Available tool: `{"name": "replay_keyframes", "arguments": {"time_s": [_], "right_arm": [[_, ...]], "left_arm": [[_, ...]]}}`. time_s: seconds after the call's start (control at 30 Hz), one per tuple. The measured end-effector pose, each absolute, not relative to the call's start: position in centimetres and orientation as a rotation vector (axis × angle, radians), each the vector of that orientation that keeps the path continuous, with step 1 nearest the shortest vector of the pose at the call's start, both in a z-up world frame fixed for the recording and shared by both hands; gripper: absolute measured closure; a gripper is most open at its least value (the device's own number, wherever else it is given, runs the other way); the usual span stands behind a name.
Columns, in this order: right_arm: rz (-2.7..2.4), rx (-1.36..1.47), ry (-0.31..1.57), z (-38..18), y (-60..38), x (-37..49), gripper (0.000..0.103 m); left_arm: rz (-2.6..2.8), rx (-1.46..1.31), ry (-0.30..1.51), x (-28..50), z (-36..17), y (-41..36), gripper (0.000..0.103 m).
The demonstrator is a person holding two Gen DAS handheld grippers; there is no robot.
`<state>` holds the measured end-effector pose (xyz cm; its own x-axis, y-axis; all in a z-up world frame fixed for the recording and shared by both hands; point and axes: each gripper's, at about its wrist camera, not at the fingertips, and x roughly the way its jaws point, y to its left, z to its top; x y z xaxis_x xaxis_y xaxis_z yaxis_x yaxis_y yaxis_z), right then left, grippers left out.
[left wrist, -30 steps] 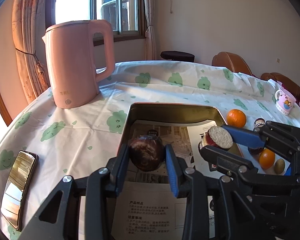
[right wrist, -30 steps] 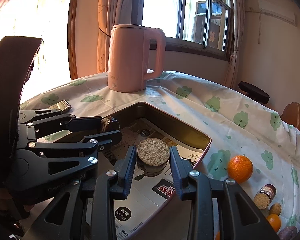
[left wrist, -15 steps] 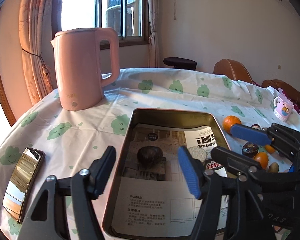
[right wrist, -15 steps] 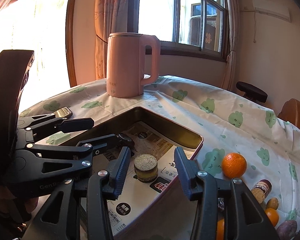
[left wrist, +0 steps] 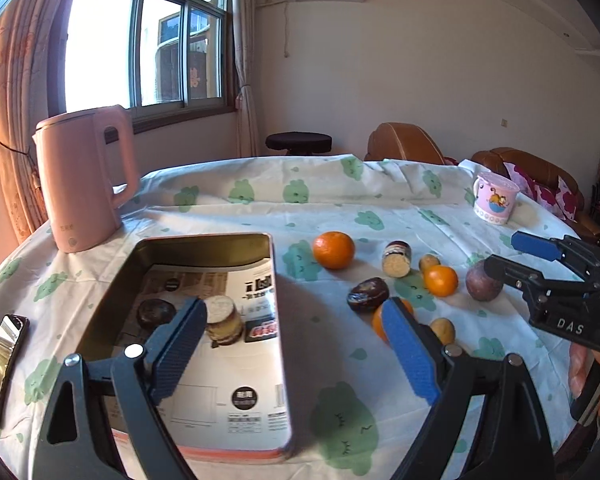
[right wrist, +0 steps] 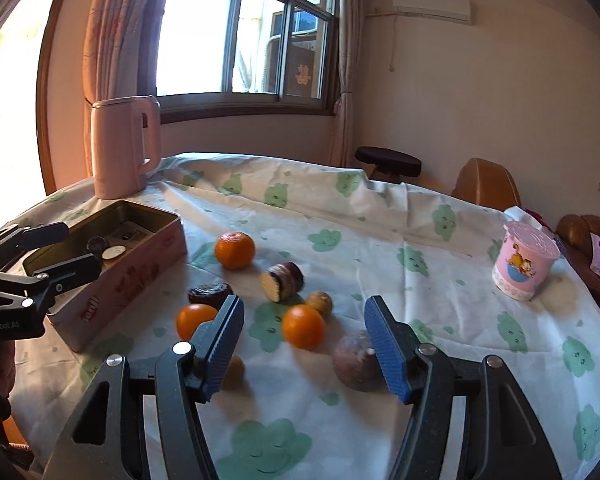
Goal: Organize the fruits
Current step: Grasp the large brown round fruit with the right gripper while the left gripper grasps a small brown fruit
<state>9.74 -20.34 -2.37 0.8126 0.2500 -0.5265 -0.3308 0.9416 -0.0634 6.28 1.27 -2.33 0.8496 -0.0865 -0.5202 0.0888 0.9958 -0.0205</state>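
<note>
A rectangular tin (left wrist: 274, 280) lined with printed paper holds a dark round fruit (left wrist: 155, 313) and a cut piece with a pale face (left wrist: 222, 318). My left gripper (left wrist: 296, 346) is open and empty above the tin's right edge. My right gripper (right wrist: 304, 346) is open and empty over the loose fruit: three oranges (right wrist: 235, 249) (right wrist: 303, 326) (right wrist: 195, 320), a dark wrinkled fruit (right wrist: 211, 293), a cut dark piece (right wrist: 282, 281), a purple round fruit (right wrist: 356, 360) and small brown ones (right wrist: 319, 303). The tin also shows in the right wrist view (right wrist: 140, 256).
A pink kettle (left wrist: 82, 176) stands behind the tin. A phone (left wrist: 0, 360) lies at the table's left edge. A pink cartoon cup (right wrist: 524, 264) stands at the far right. Chairs (left wrist: 404, 142) and a dark stool (left wrist: 299, 143) stand beyond the table.
Both grippers let go of their pieces in the tin, opened and pulled back. They swung right, the right one out over the loose fruit on the cloth.
</note>
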Motion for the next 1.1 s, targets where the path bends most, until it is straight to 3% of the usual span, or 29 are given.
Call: {"name": "replay_keyframes", "arguments": {"time_s": [0.47, 0.57, 0.63, 0.73, 0.87, 1.1], "right_arm": [[0.293, -0.105, 0.756, -5.6, -23.2, 13.9, 0.039], [0.313, -0.075, 0.815, -6.3, -23.4, 15.3, 0.039], [0.324, -0.054, 0.837, -6.5, -23.6, 15.6, 0.051], [0.326, -0.047, 0.797, -6.0, -23.8, 14.8, 0.051], [0.283, -0.072, 0.694, -4.7, -23.7, 12.6, 0.051], [0.272, -0.022, 0.613, -3.7, -24.5, 11.1, 0.051]], "left_arm": [[-0.208, 0.053, 0.608, 7.4, -3.5, -5.1, 0.013], [-0.237, 0.055, 0.639, 7.9, -3.8, -5.6, 0.02], [-0.258, 0.052, 0.651, 8.1, -3.9, -5.8, 0.027], [-0.285, 0.072, 0.666, 8.1, -4.1, -6.5, 0.041], [-0.313, 0.101, 0.683, 8.1, -4.3, -7.4, 0.042], [-0.383, 0.151, 0.758, 8.8, -5.2, -9.1, 0.063]]}}
